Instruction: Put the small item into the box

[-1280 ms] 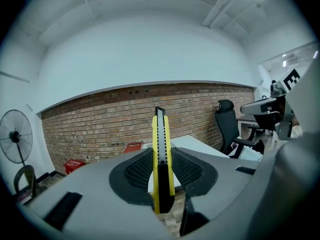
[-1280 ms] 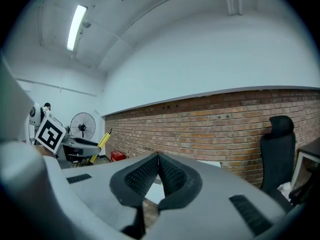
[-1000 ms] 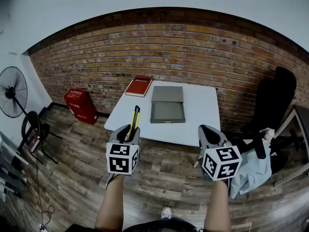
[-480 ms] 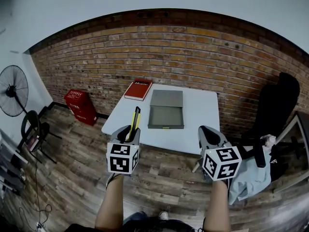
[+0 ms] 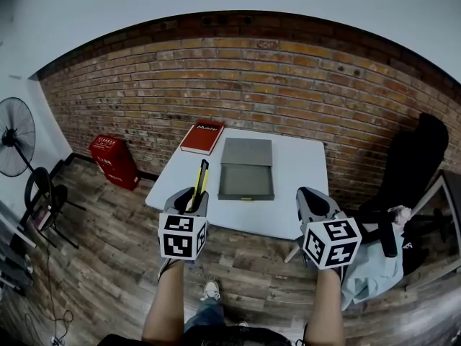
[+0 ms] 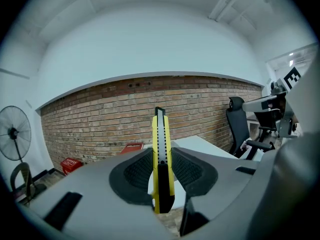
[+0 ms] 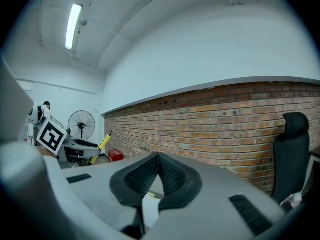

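The white desk (image 5: 302,171) and its open grey box (image 5: 246,180), at 12 o'clock, have drawn slightly nearer, so the approach is likely under way. The left gripper (image 5: 193,193) has its fingers clenched on the upright yellow utility knife (image 6: 161,154). The right gripper (image 5: 311,202) has its fingers closed on nothing.

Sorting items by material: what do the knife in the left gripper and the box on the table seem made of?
Utility knife: smooth yellow plastic shell around a grey, metal-looking track. Box: probably matte grey cardboard, judging by flat, dull faces; too far to confirm.
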A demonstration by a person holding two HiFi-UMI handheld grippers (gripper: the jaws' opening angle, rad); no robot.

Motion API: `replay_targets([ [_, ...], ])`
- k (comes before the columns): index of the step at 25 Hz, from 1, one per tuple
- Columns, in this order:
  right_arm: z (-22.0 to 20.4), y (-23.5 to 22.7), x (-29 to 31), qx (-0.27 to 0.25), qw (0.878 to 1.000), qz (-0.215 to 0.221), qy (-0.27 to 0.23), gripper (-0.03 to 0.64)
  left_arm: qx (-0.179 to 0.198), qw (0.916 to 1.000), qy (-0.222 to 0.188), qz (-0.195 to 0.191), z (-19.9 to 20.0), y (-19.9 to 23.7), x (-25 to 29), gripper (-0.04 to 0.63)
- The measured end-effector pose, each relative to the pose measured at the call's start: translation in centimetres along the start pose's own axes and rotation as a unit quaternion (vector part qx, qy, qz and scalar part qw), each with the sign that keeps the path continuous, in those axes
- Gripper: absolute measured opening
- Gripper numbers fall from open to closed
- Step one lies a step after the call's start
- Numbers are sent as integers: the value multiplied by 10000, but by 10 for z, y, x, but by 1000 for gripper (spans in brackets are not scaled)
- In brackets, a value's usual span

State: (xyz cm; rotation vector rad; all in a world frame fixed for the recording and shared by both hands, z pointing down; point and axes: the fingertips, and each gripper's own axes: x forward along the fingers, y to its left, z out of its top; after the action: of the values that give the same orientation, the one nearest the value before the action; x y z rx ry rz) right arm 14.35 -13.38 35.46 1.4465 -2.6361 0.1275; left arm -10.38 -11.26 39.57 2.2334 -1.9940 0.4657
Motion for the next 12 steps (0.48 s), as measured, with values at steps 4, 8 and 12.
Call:
replay_targets([
  [4,3,-3,30,-12,10000,-75,17,20,7,10000,-12,-66,3,17,28,130],
  [8,10,-7,63,-21,9998,-184,36,20,21,9999,-31,-165,11,38,59,130],
  [12,20,-5,100,-48,9995,-320,70,20,25,9995,-39,-307,20,64,94,130],
])
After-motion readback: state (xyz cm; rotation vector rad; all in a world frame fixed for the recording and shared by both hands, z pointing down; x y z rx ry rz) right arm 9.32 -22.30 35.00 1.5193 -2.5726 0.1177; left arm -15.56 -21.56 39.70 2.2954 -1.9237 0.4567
